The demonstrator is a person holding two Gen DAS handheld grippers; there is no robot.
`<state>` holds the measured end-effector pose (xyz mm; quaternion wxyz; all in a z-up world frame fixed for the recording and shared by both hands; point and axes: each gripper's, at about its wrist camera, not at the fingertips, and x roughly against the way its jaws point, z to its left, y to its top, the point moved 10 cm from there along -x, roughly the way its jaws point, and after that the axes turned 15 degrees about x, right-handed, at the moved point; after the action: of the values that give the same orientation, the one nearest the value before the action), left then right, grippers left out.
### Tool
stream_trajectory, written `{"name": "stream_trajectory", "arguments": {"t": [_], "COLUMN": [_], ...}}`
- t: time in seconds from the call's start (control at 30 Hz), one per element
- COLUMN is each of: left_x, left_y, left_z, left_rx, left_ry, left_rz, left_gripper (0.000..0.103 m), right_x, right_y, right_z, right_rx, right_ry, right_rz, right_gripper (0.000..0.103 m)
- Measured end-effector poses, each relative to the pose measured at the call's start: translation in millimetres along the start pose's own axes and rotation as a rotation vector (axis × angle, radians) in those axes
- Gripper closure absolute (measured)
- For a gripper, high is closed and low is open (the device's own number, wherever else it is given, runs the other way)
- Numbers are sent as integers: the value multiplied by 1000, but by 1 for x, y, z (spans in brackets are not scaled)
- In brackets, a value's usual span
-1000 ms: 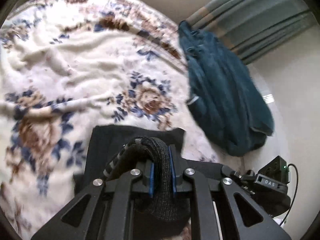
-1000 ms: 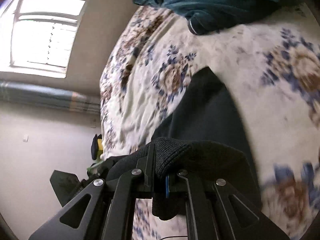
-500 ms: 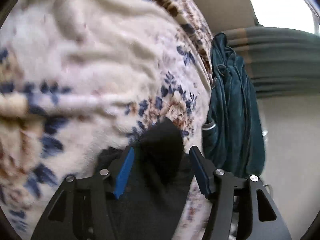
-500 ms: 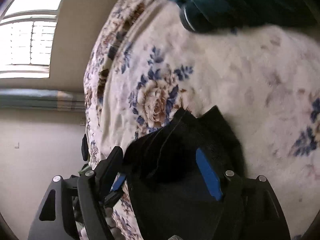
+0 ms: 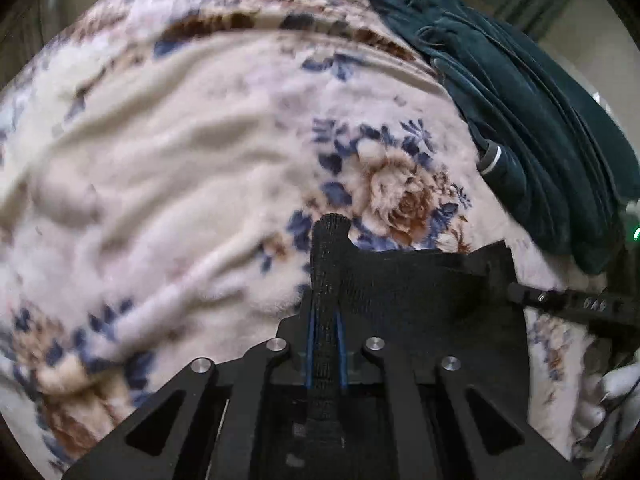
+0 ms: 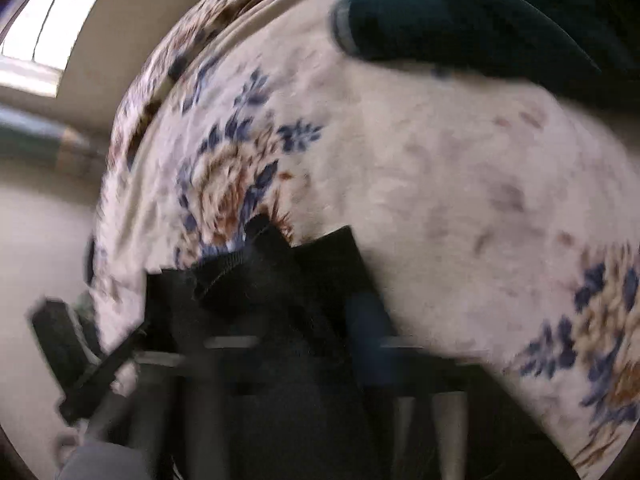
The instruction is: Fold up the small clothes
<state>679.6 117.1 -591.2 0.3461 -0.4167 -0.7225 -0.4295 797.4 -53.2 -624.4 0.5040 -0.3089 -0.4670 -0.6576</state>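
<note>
A small black knit garment lies on a floral blanket. My left gripper is shut on a fold of it at its left edge, and the pinched fabric stands up between the blue pads. In the right wrist view the black garment sits bunched over my right gripper. That view is blurred by motion, so the jaws' state does not show. The right gripper also shows at the garment's right corner in the left wrist view.
A dark teal garment lies in a heap along the blanket's far right edge, also seen in the right wrist view. A window and wall are beyond the bed. A gloved hand is at lower right.
Both grippers opened half a second ago over the black garment. Now the left one has shut again on a fold at its edge, and the right one is moving fast.
</note>
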Motion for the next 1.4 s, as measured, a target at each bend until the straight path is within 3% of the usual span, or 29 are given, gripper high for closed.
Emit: {"name": "stream_trajectory", "arguments": {"t": [0.1,0.2,0.33,0.37,0.43,0.5,0.53,0.63,0.7,0.73,0.83,0.87,0.9,0.97,1.07,1.17,1.23,1.3,1.4], "left_x": [-4,-33,-16,-6,18,32,35,18,11,12,20,22,18,8,16,38,48,48,34], "left_y": [3,3,9,10,8,-1,-10,-54,-69,-71,-68,-66,-66,-67,-63,-66,-86,-109,-139], "left_z": [16,40,41,42,47,51,50,38,30,25,26,33,40,51,48,49,55,62,65], "left_rx": [4,76,210,240,290,297,290,217,152,135,186,177,158,157,174,234,270,281,343], "left_ry": [31,58,-50,-84,-145,-157,-162,-128,-97,-110,-160,-132,-98,-60,-72,-110,-131,-115,-140], "left_rz": [-1,72,110,109,104,111,133,267,251,215,183,165,166,188,207,220,262,305,362], "left_gripper": [96,96,91,87,67,58,56,56,63,89,92,92,92,91,87,70,54,50,49], "right_x": [12,1,-16,-13,1,16,26,33,25,18,6,7,9,16,14,24,36,44,40], "right_y": [9,11,10,9,5,-2,-9,-38,-60,-71,-99,-101,-102,-101,-103,-100,-101,-108,-128], "right_z": [11,6,-1,-1,1,0,1,-2,-2,-1,4,4,3,-9,-6,4,4,3,5], "right_rx": [34,31,-12,-43,-86,-92,-101,-131,-137,-135,-114,-105,-101,-156,-152,-128,-140,-153,-145], "right_ry": [-8,-52,-89,-66,1,12,35,69,67,78,107,93,83,54,38,55,78,90,89], "right_rz": [-42,-15,51,49,32,18,-2,29,81,113,164,150,140,114,128,139,146,140,175], "right_gripper": [96,96,96,94,91,75,74,67,64,64,65,84,96,96,96,94,80,52,45]}}
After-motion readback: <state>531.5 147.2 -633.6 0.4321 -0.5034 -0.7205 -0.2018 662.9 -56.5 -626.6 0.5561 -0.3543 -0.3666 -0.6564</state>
